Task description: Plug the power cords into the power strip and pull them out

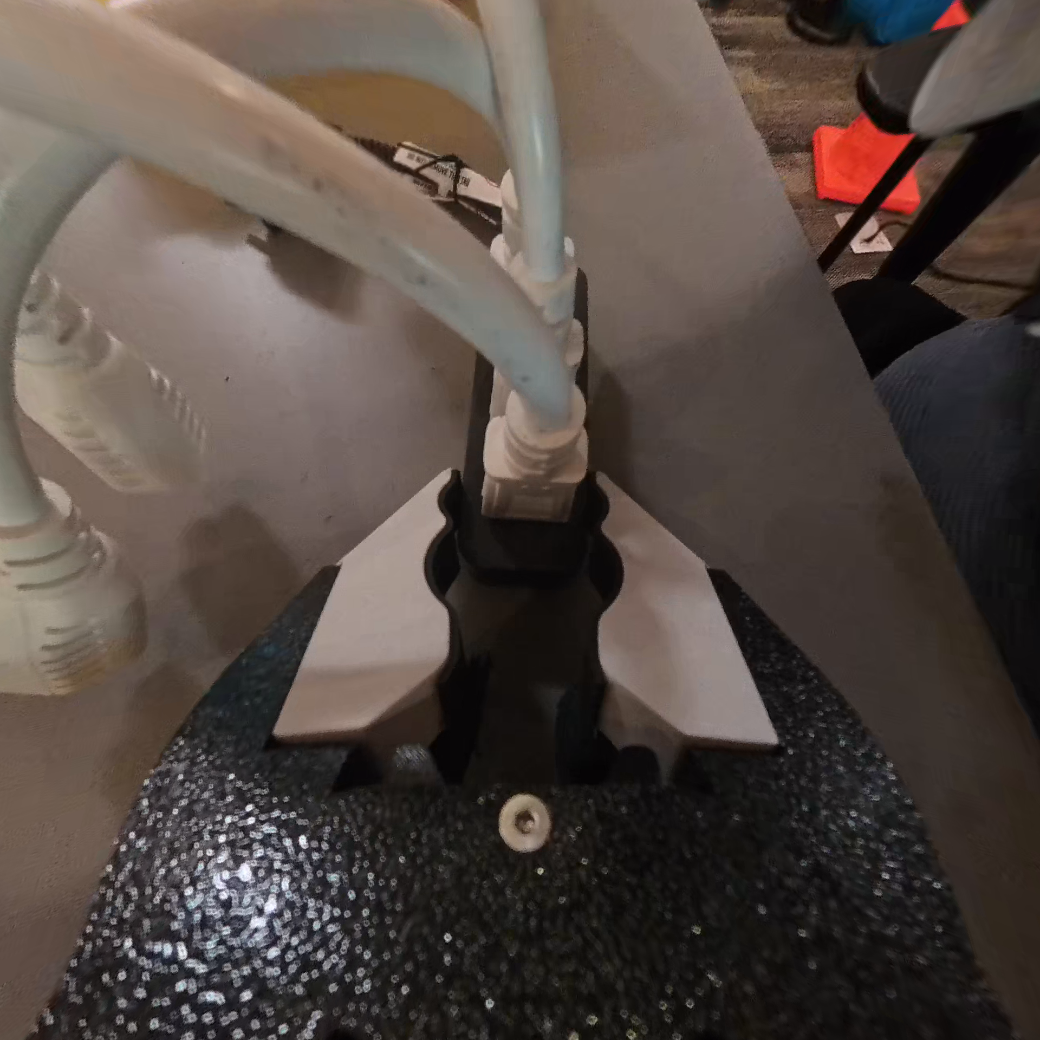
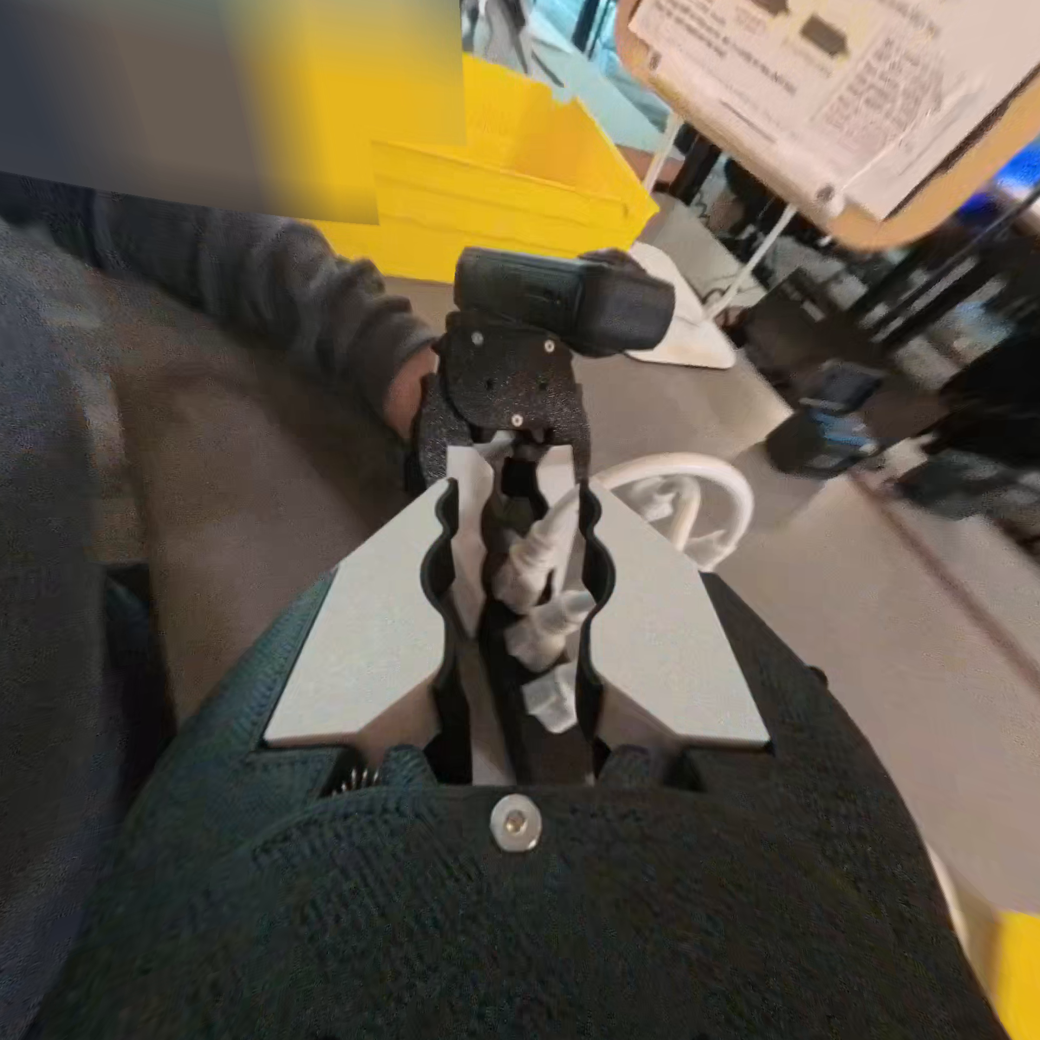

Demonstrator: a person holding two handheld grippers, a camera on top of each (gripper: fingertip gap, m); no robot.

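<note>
Black power strip (image 1: pixel 529 540), 3 white plugs (image 1: pixel 532 473) inserted.

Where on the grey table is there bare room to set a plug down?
Free: the grey tabletop between the black power strip and the table's right edge. Crowded: left of the strip, white cords and loose white plugs sprawl.

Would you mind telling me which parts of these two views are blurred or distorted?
Left wrist view: the loose white plugs at left are motion-smeared, the black power strip fairly sharp, table edge bowed by the lens. Right wrist view: the left gripper and the papers are soft.
</note>
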